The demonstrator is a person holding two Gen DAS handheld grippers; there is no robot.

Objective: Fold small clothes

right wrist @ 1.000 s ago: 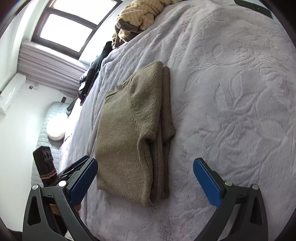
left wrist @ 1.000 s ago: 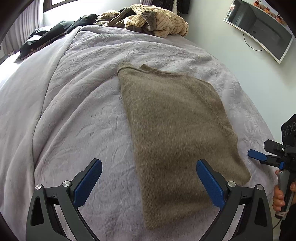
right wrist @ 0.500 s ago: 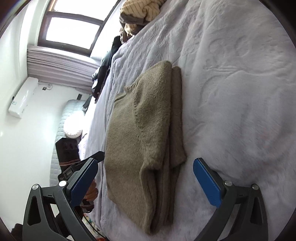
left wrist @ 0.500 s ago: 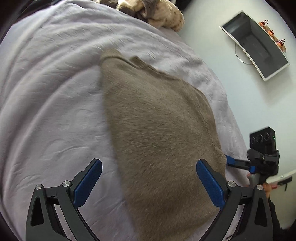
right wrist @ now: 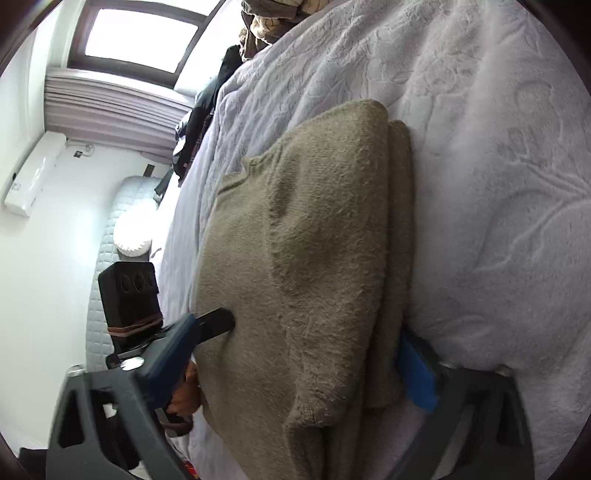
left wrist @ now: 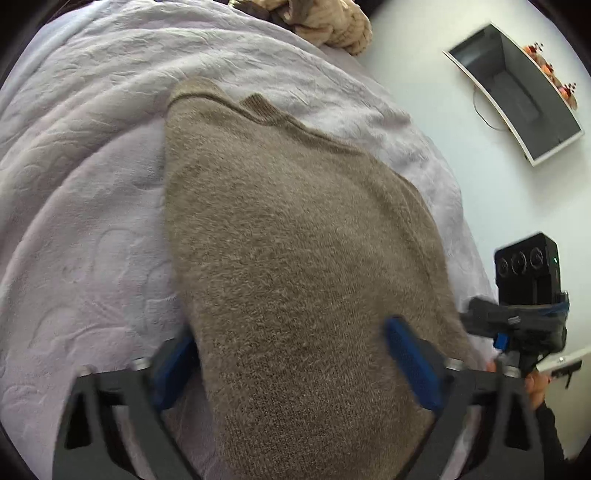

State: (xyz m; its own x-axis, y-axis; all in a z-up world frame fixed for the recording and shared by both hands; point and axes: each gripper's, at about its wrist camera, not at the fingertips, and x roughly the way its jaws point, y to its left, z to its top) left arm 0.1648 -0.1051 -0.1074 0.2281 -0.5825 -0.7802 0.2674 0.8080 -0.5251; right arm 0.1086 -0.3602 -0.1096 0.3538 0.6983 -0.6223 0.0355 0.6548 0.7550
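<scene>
Brown sweater (left wrist: 295,258) hides both closing grippers' pad tips

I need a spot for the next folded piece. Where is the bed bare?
Bare bedspread lies left of the brown sweater in the left view, and beyond it toward the clothes pile. It is crowded at the sweater's near end, where both grippers are closing.

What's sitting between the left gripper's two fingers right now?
The near end of the folded sweater, seen in the left wrist view. The left gripper straddles it on the bedspread with its jaws closing.
</scene>
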